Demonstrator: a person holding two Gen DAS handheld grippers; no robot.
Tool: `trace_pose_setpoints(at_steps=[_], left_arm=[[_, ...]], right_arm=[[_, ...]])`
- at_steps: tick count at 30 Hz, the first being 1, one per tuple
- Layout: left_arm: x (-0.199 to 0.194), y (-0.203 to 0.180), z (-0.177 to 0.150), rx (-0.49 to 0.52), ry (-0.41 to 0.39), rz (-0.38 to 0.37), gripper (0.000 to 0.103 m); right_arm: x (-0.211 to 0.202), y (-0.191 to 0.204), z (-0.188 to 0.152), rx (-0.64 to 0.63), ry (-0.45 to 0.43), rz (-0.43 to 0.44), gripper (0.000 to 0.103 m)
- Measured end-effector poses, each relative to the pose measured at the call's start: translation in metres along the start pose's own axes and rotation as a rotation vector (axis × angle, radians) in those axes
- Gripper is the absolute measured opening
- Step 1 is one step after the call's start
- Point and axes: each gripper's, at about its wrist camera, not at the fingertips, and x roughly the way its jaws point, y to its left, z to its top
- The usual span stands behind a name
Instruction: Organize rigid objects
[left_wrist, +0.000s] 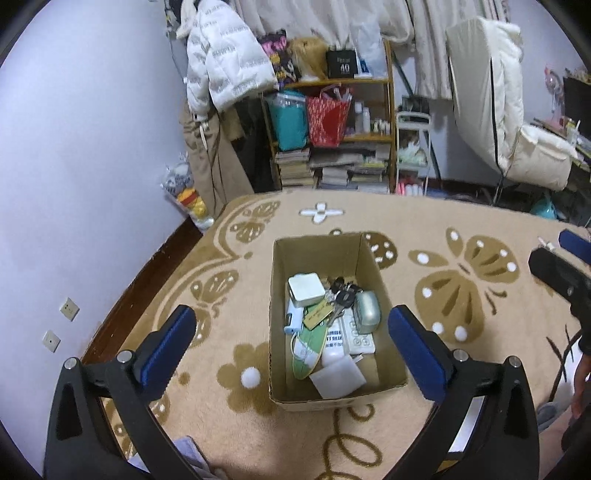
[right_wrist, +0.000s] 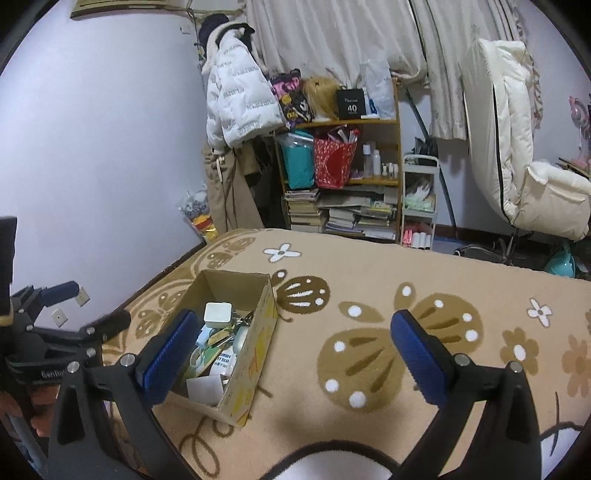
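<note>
An open cardboard box (left_wrist: 280, 332) (right_wrist: 258, 354) sits on a beige blanket with brown butterflies (left_wrist: 450, 295) (right_wrist: 362, 354). Inside lie a white square charger (left_wrist: 306, 289) (right_wrist: 218, 314), a bunch of keys (left_wrist: 341, 291), a pale green case (left_wrist: 365, 310), a white power strip (left_wrist: 360, 338), a green fan-shaped item (left_wrist: 308, 350) and a white square pad (left_wrist: 338, 376) (right_wrist: 205, 387). My left gripper (left_wrist: 291, 341) hangs open above the box, straddling it. My right gripper (right_wrist: 291, 347) is open to the right of the box, with nothing between its fingers.
A wooden shelf (left_wrist: 332, 133) (right_wrist: 343, 177) with books, a red bag and a teal bin stands beyond the bed. A white jacket (left_wrist: 221, 66) hangs at the wall. A cream chair (left_wrist: 509, 122) is at right. The bed's left edge (left_wrist: 147, 280) drops to the wall.
</note>
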Motion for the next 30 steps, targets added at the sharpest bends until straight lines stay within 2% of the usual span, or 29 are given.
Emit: trace_pose_setpoints(at_steps=[7,15,24,30], left_arm=[[-0.03,0.01,-0.008,-0.057,-0.067,-0.009,0.103],[-0.048,0.008,-0.03,-0.041,-0.131,0.021,0.103],[-0.04,0.003,-0.04,-0.054,-0.137,0.016,0.103],[-0.025,-0.001,-0.04,-0.034,-0.11,0.005,0.103]], right_arm=[[-0.023,0.002,-0.019,-0.009,-0.039,-0.011,0.103],[-0.034,-0.008,-0.042,-0.011,-0.051,-0.014,0.103],[-0.026,-0.019,-0.059,0.013,-0.06,-0.039,0.103],[-0.018,-0.026,-0.066,0.037,-0.042,-0.05,0.103]])
